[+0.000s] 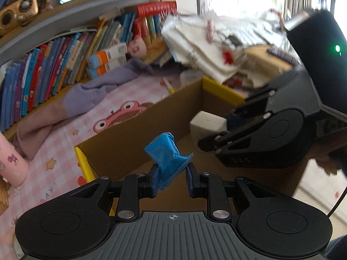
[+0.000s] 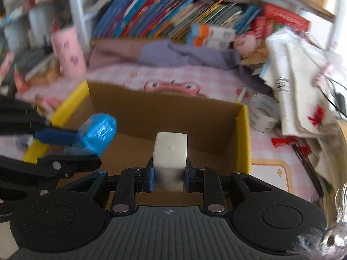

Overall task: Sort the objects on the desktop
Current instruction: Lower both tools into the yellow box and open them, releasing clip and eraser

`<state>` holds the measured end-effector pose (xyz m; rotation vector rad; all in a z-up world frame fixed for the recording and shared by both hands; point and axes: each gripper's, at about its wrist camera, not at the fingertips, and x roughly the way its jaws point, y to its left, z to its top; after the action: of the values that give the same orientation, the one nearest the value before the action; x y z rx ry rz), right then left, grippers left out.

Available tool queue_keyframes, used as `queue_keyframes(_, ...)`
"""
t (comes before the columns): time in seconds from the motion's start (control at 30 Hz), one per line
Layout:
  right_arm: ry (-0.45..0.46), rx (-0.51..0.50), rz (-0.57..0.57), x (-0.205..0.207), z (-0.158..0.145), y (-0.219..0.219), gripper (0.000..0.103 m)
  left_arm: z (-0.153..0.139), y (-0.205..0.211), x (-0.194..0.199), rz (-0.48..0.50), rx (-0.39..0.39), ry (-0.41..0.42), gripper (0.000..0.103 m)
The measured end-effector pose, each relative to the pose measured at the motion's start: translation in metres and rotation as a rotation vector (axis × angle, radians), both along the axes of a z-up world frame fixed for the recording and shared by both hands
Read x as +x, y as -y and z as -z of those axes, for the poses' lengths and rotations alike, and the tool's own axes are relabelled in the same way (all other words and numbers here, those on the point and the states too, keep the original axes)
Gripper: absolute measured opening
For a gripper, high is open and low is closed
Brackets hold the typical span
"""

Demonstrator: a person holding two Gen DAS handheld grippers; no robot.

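My left gripper [image 1: 172, 174] is shut on a crumpled blue wrapper [image 1: 168, 155], held above the open cardboard box [image 1: 134, 130] with yellow flaps. My right gripper [image 2: 169, 174] is shut on a white rectangular block [image 2: 170, 151], also over the box [image 2: 164, 112]. In the left wrist view the right gripper [image 1: 233, 122] comes in from the right with the white block [image 1: 207, 124] in its jaws. The right wrist view shows the left gripper [image 2: 65, 143] at the left edge, carrying the blue wrapper [image 2: 97, 134].
The box sits on a pink checked mat [image 2: 195, 73]. A pink bottle [image 2: 68, 53] stands at the left, a row of books [image 2: 164, 19] lines the back, a tape roll [image 2: 263, 112] and a heap of white papers [image 2: 303, 82] lie at the right. A purple cloth [image 1: 95, 91] lies behind the box.
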<state>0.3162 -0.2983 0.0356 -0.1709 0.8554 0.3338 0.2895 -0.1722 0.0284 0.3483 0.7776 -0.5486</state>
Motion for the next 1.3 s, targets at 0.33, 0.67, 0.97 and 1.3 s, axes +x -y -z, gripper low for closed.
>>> queue_keyframes(0.33, -0.089, -0.132, -0.135, 0.037, 0.025, -0.014, 0.023, 0.023, 0.015, 0.021, -0.035, 0.085, -0.080, 0.025)
queue_keyframes(0.67, -0.104, -0.091, -0.127, 0.039, 0.026, -0.010, 0.031, 0.026, 0.018, 0.017, -0.065, 0.076, -0.074, 0.057)
queue_keyframes(0.97, -0.064, -0.050, -0.139, 0.036, 0.019, -0.008, 0.040, 0.014, 0.010, 0.007, -0.137, 0.045, -0.003, 0.078)
queue_keyframes(1.3, 0.055, 0.042, -0.087, 0.018, -0.013, 0.004, 0.052, -0.017, -0.005, -0.014, -0.223, -0.055, 0.121, 0.085)
